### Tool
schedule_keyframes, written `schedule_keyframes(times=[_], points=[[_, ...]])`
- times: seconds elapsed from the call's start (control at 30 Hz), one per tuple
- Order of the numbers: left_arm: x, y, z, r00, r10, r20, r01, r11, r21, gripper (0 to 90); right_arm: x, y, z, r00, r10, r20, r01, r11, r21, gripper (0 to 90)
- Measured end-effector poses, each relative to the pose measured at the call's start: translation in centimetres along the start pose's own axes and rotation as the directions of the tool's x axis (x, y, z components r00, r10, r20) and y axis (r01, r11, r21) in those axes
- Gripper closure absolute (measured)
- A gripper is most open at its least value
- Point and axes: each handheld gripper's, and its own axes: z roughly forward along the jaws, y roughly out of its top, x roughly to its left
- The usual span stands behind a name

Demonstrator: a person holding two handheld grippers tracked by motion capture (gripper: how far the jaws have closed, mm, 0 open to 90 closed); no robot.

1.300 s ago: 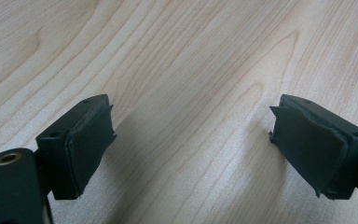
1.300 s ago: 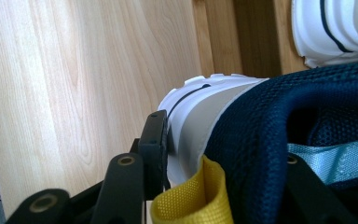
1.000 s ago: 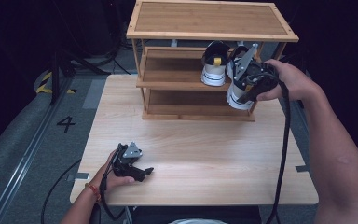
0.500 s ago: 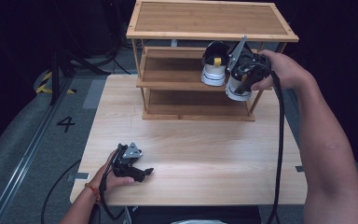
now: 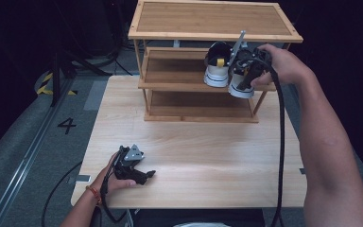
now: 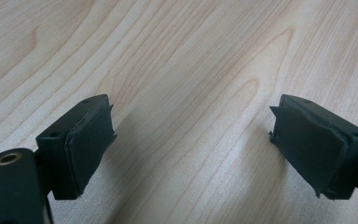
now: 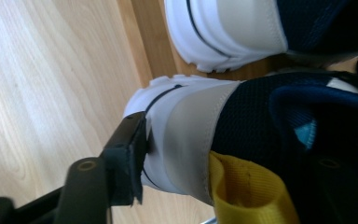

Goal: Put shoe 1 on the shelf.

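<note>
Left claw (image 5: 142,176) first: parked on the table (image 5: 208,156) well in front of the rack (image 5: 170,85), off its left front corner, jaws spread wide, nothing between them but bare wood. It's idle and can stay put. On the rack's middle shelf, toward its right end, sits one white-and-navy sneaker (image 5: 216,71), heel facing out. Just right of it is the second sneaker (image 5: 240,89), the one I'm working, heel at the shelf's front edge and seemingly hanging a bit over it. My right claw (image 5: 242,78) is at that heel and its jaws have just been opening; the heel wall sits between them, outer pad (image 7: 137,154) close against the white heel, so I read it as let go, not clenched. Step in hand, as I judge it: leaving the shoe on the shelf. To do it well I should open enough to clear the heel and the yellow pull loop (image 7: 242,191), back straight out from the rack without dragging the shoe forward, and nudge it deeper if it teeters. Hard to make out: my inner jaw is lost in the dark of the shoe opening, I can't tell whether the outer pad touches, and the toes and how much sole rests on the shelf are hidden behind my hand.
</note>
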Motion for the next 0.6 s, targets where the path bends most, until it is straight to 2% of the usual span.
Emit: schedule_keyframes(times=[0.13,0.2,0.27,0.37,0.43,0.47,0.57,0.6], points=[[-0.01,-0.01,-0.01,1.0000,0.000,0.000,0.000,1.0000,0.000,12.7,-0.35,-0.10,0.11,0.9997,-0.008,0.021,0.007,1.000,0.014,39.7],[-0.02,-0.01,-0.01,1.0000,0.000,0.000,0.000,1.0000,0.000,12.7,-0.40,-0.10,0.34,0.9987,0.007,0.051,-0.009,0.999,0.047,39.2],[-0.01,-0.01,-0.01,1.0000,0.000,0.000,0.000,1.0000,0.000,12.7,-0.44,-0.08,0.40,0.9985,0.007,0.055,-0.010,0.999,0.049,38.8],[-0.02,-0.01,-0.01,1.0000,0.000,0.000,0.000,1.0000,0.000,12.7,-0.78,-0.06,0.67,0.9956,0.020,0.092,-0.025,0.998,0.054,33.9],[-0.02,-0.01,0.00,1.0000,0.000,-0.001,0.000,1.0000,-0.001,12.7,-0.91,-0.13,0.55,0.9915,0.024,0.128,-0.027,0.999,0.025,32.2],[-0.02,-0.01,0.00,1.0000,0.000,-0.001,0.000,1.0000,-0.001,12.7,-1.03,-0.13,0.54,0.9917,0.013,0.128,-0.013,1.000,0.004,31.9],[-0.03,-0.02,0.00,1.0000,-0.001,0.000,0.001,1.0000,-0.001,12.7,-0.71,-0.24,0.48,0.9881,0.010,0.154,-0.008,1.000,-0.017,32.3],[-0.03,-0.02,0.00,1.0000,-0.001,0.000,0.001,1.0000,-0.001,12.7,-0.42,-0.32,0.31,0.9860,0.024,0.165,-0.018,0.999,-0.037,33.2]])
